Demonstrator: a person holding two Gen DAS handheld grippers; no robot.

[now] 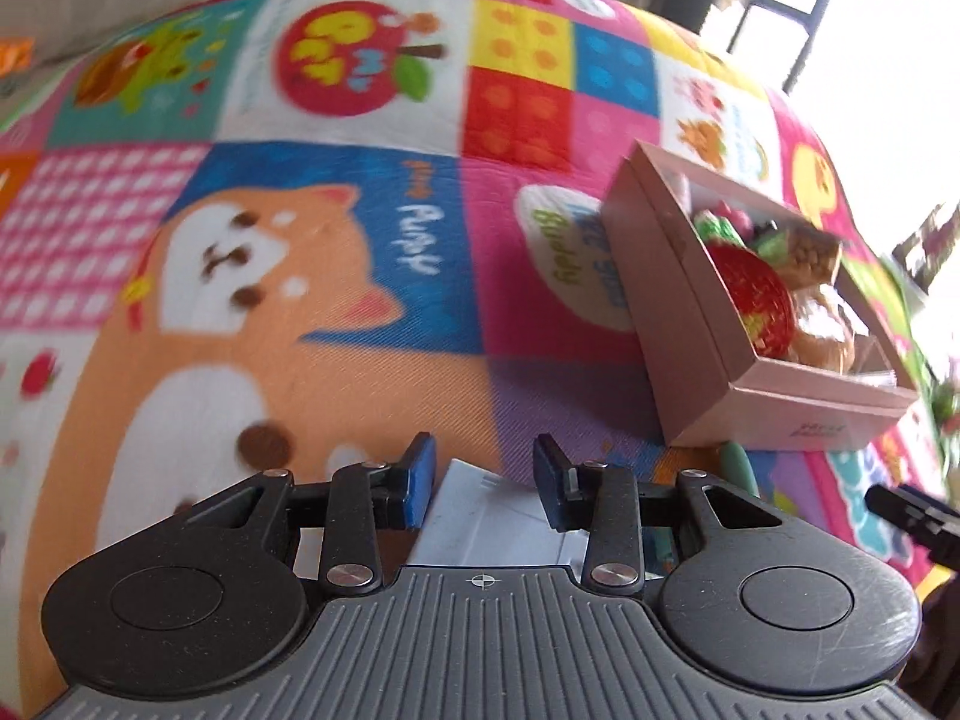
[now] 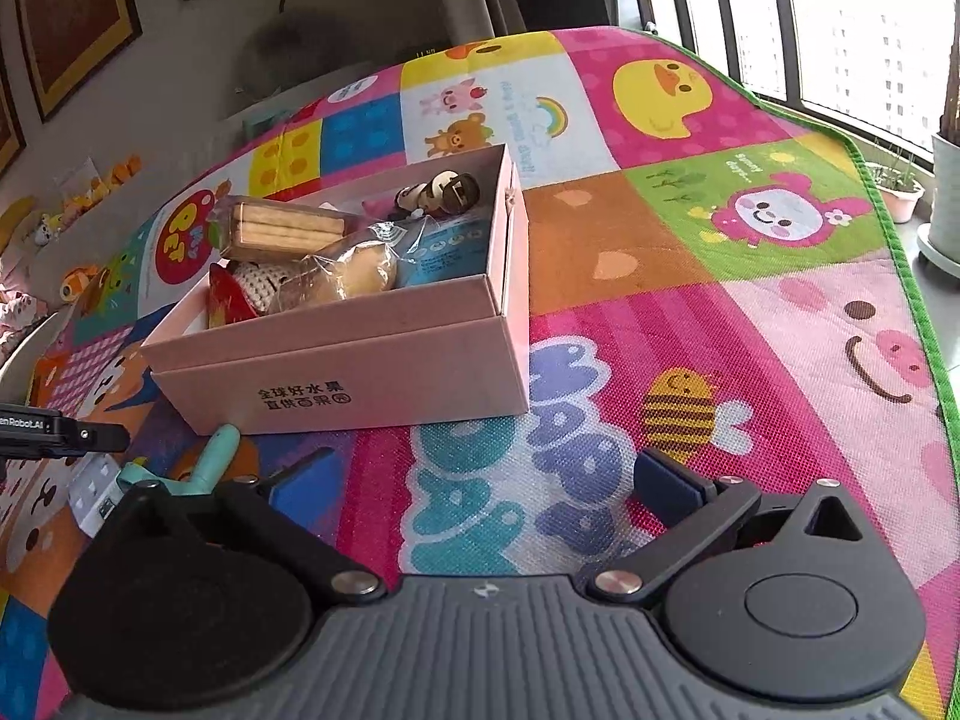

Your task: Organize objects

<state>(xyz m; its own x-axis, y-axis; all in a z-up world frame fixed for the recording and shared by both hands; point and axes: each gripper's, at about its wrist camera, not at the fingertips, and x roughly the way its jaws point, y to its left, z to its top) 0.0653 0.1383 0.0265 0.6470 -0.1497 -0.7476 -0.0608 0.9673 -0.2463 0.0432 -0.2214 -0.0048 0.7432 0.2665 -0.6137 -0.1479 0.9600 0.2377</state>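
A pink cardboard box (image 2: 384,360) stands on the colourful play mat (image 2: 690,312); it also shows at the right of the left wrist view (image 1: 678,324). It holds several snacks and toys: a biscuit pack (image 2: 282,231), a wrapped bun (image 2: 348,276), a red packet (image 1: 759,300). My left gripper (image 1: 485,471) is partly open over a white flat box (image 1: 498,516) that lies between its fingers near the camera; no grip is visible. My right gripper (image 2: 486,483) is wide open and empty over the mat in front of the pink box. A mint-green tool (image 2: 210,462) lies by the pink box's near left corner.
The mat's green edge (image 2: 900,252) runs along the right, with windows and plant pots (image 2: 900,198) beyond. Soft toys (image 2: 90,186) and framed pictures line the wall at left. The other gripper's tip (image 2: 66,435) shows at the left edge.
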